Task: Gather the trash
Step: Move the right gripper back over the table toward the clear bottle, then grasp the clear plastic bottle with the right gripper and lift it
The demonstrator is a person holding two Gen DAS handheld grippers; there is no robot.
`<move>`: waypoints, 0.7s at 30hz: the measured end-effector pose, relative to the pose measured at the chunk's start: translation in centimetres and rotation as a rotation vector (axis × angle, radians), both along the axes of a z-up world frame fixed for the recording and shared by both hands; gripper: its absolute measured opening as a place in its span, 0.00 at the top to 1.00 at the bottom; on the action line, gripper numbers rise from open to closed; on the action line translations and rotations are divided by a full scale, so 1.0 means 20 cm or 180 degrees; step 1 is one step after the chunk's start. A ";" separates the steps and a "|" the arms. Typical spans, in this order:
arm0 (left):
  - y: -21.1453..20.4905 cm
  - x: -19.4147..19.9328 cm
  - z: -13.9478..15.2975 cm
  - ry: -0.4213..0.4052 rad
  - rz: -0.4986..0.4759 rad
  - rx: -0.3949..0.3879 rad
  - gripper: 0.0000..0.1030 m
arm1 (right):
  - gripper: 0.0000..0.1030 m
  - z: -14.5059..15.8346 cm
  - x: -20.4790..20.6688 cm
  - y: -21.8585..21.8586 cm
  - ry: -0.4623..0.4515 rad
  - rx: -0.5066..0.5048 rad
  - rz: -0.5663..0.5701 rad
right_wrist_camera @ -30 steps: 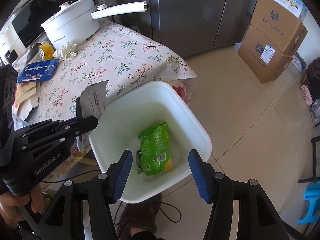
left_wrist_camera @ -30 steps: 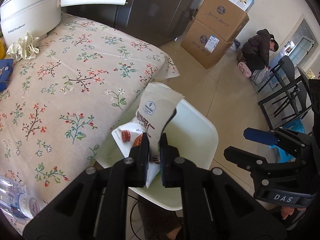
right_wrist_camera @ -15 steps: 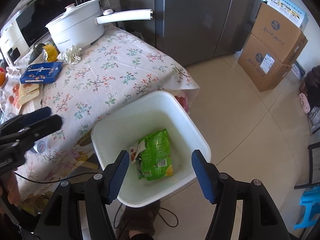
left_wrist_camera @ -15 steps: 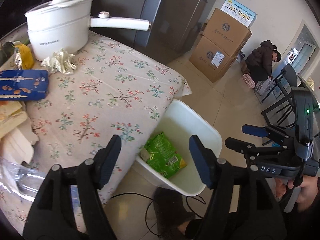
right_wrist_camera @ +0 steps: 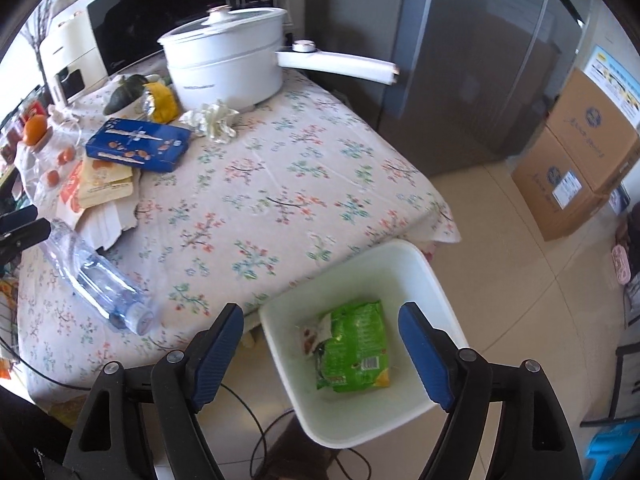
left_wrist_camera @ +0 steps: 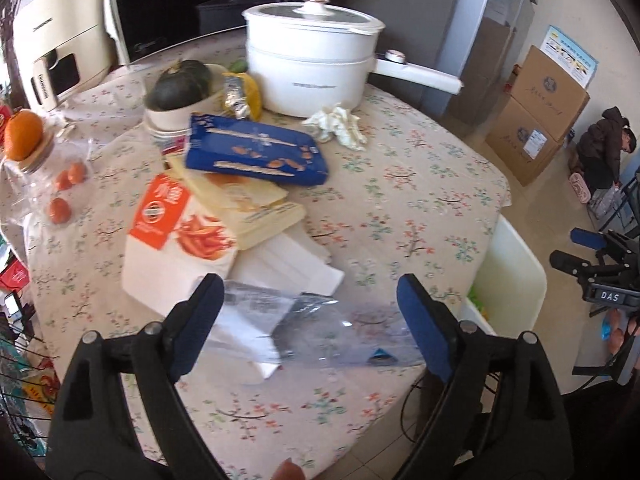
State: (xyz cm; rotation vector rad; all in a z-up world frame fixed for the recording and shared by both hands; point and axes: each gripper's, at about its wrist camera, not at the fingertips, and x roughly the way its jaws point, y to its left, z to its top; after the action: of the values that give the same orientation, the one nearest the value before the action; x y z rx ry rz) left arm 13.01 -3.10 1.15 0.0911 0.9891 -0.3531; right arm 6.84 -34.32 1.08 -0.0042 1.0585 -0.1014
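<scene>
Left gripper (left_wrist_camera: 310,312) over table edge, jaws opening, nothing pinched; right gripper (right_wrist_camera: 322,338) opening over white bin (right_wrist_camera: 436,276), empty. Clear plastic bottle (right_wrist_camera: 100,280) lies flat near edge: likely light, slick, crushable; grip mid-body across its width

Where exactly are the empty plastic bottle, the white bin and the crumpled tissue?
plastic bottle (right_wrist_camera: 96,280), right wrist view, on its clear body.
white bin (right_wrist_camera: 434,280), right wrist view, on its far rim.
crumpled tissue (left_wrist_camera: 338,124), left wrist view, on the middle of the wad.
</scene>
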 end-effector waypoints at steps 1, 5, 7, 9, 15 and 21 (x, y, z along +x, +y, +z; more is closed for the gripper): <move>0.05 0.01 0.00 -0.0008 0.0063 0.0031 0.12 | 0.20 0.00 0.02 0.03 -0.0001 0.0011 0.0023; 0.25 0.04 -0.03 0.0012 0.0308 0.0071 0.07 | 0.20 -0.01 0.10 0.14 0.0008 0.0066 0.0098; 0.35 0.05 -0.06 0.0012 0.0425 0.0057 0.07 | 0.20 -0.02 0.14 0.21 0.0022 0.0095 0.0155; 0.44 0.06 -0.10 0.0055 0.0557 0.0028 0.07 | 0.20 -0.03 0.17 0.28 0.0042 0.0127 0.0237; 0.59 0.05 -0.18 0.0322 0.0722 -0.0010 0.07 | 0.20 -0.09 0.26 0.56 0.0156 0.0254 0.0647; 0.66 0.00 -0.22 0.0310 0.0670 0.0141 0.05 | 0.20 -0.19 0.31 0.88 0.0361 0.0324 0.1099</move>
State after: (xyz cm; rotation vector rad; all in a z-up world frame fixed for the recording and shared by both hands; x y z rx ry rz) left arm 13.01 10.09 -3.32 0.0094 1.0924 -0.1437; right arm 13.04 -16.64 -2.73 -0.1014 1.1607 0.2677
